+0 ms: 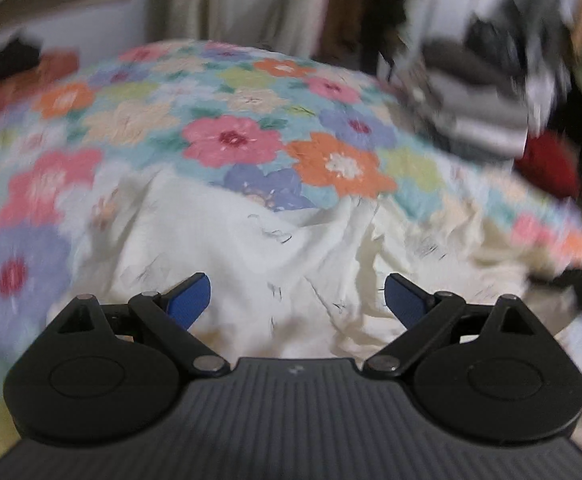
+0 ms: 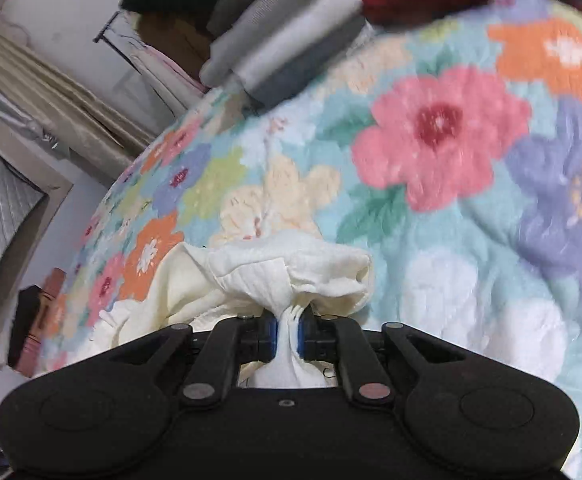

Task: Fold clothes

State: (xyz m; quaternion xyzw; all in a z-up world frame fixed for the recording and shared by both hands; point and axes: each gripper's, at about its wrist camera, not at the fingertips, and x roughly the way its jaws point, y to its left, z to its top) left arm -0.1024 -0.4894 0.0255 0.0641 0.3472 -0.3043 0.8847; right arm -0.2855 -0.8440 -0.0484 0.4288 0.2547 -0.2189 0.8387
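The right hand-held gripper (image 2: 287,334) is clamped on a bunched edge of the cream garment (image 1: 275,256), crumpled on the floral bedspread (image 1: 227,112), while the left hand-held gripper (image 1: 297,300) hangs apart above it; soft, light, best pinched at hems.

Right gripper (image 2: 287,330) clamps bunched cream-white cotton garment (image 2: 291,272) above pastel floral quilted bedspread (image 2: 451,200); folded grey clothes stack (image 2: 287,36) behind.
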